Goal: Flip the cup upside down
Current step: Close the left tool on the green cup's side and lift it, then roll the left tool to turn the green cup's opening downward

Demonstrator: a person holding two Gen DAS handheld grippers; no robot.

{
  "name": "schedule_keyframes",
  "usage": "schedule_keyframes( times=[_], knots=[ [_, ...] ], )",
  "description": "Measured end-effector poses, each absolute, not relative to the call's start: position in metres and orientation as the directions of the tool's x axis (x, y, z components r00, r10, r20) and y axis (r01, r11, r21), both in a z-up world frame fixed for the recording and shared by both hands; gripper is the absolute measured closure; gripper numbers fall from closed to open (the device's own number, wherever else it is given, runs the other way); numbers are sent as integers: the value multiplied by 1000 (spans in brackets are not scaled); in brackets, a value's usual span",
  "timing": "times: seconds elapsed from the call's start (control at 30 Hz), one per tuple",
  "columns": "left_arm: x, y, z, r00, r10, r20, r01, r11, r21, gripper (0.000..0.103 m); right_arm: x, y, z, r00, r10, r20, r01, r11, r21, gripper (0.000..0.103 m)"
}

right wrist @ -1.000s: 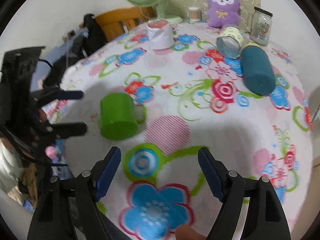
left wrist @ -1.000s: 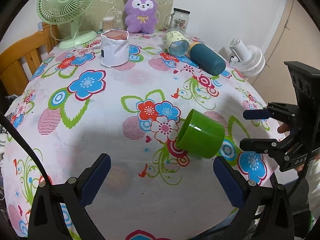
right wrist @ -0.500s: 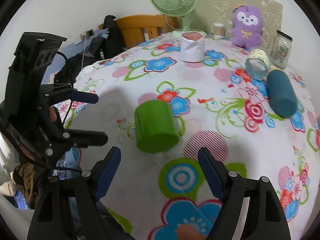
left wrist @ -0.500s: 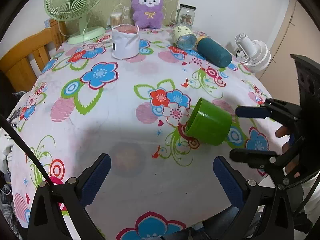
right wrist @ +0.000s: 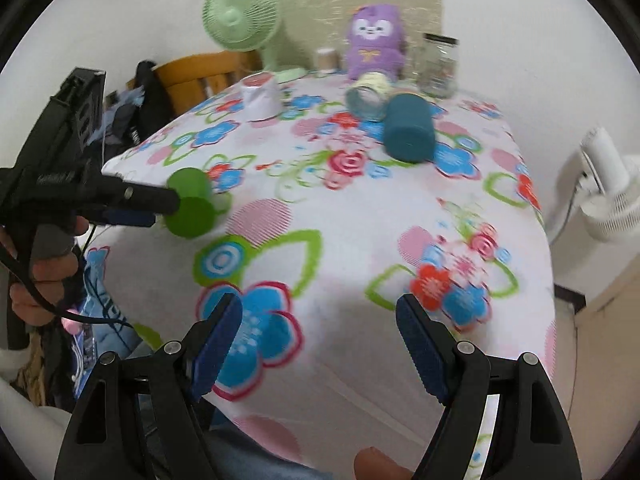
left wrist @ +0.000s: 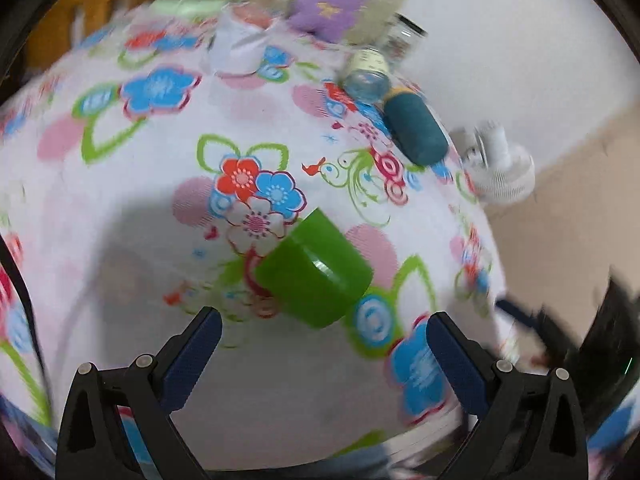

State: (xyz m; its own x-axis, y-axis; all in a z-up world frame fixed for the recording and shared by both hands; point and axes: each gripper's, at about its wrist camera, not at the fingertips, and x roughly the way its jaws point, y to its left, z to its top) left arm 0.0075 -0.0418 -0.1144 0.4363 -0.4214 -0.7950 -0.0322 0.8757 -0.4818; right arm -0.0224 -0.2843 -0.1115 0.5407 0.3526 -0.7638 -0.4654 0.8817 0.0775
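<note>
A green plastic cup [left wrist: 316,276] lies on its side on the flowered tablecloth [left wrist: 132,200], its base toward the left wrist camera. My left gripper [left wrist: 320,344] is open, and its blue pads stand just short of the cup on either side. In the right wrist view the cup [right wrist: 190,208] lies at the left, with the left gripper's fingertips [right wrist: 160,200] beside it. My right gripper [right wrist: 320,344] is open and empty, well to the right of the cup near the table's front edge.
A teal bottle [right wrist: 408,128] and a glass jar [right wrist: 366,96] lie on their sides at the back. A white cup [right wrist: 260,96], a purple plush [right wrist: 374,40], a green fan [right wrist: 244,16] and an upright jar [right wrist: 438,64] stand behind. A white fan [right wrist: 608,196] stands off the table's right side.
My left gripper has moved in close to the green cup, which now lies between its open fingers' line. My right gripper has pulled back and swung right, away from the cup.
</note>
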Motion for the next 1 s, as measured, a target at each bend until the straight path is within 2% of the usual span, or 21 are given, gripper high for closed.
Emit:
schedule_keyframes(
  times=[0.17, 0.37, 0.47, 0.53, 0.57, 0.63, 0.7, 1.0],
  knots=[
    [18, -46, -123, 432, -375, -821, -236, 831, -504, 0, -21, -304, -119, 541, 368, -756, -449, 887, 110, 22],
    [24, -45, -127, 429, -343, -836, -353, 788, -505, 2, -17, -312, -128, 534, 393, -748, -455, 880, 137, 22],
    [24, -46, -127, 423, -323, -847, -375, 788, -488, 8, -14, -314, -129, 538, 404, -740, -460, 876, 143, 22],
    [24, -45, -127, 422, -319, -849, -384, 785, -486, 22, -12, -315, -130, 537, 414, -735, -464, 873, 153, 22],
    [24, -44, -127, 420, -319, -850, -387, 784, -485, 25, -10, -315, -130, 534, 422, -733, -468, 869, 159, 22],
    [25, -44, -126, 411, -320, -854, -387, 787, -481, 38, -8, -313, -131, 533, 433, -727, -475, 864, 166, 22],
    [26, -45, -126, 400, -321, -859, -383, 793, -474, 43, -7, -312, -131, 531, 444, -722, -481, 859, 175, 22],
    [30, -43, -121, 349, -321, -881, -326, 840, -435, 43, -10, -298, -123, 530, 495, -689, -521, 831, 197, 22]
  ],
)
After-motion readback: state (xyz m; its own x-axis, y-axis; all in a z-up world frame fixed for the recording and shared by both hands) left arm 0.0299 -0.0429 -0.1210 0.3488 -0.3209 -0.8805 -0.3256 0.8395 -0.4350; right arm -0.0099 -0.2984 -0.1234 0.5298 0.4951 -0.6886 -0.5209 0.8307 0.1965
